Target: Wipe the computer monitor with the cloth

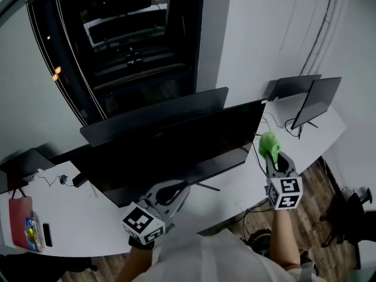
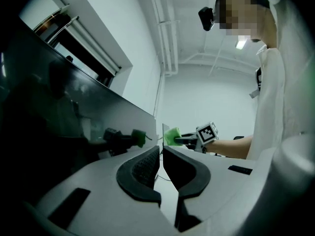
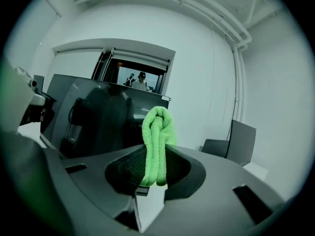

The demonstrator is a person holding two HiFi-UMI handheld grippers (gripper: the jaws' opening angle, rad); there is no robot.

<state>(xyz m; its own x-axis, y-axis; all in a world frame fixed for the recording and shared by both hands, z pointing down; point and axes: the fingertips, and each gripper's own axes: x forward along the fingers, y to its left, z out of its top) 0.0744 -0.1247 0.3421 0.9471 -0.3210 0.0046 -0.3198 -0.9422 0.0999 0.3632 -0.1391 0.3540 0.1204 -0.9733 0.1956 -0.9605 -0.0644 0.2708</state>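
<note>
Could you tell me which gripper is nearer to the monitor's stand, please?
Left. The left gripper sits beside the stand; the right gripper, holding the cloth, is at the right edge of the monitor.

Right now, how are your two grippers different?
The right gripper pinches the green cloth; the left gripper is shut on nothing. The right gripper is by the right edge of the monitor; the left gripper is near its bottom edge. Both carry marker cubes.

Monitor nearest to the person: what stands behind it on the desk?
A second dark monitor stands close behind the front monitor, with only its upper strip showing. Its lower part and stand are covered.
</note>
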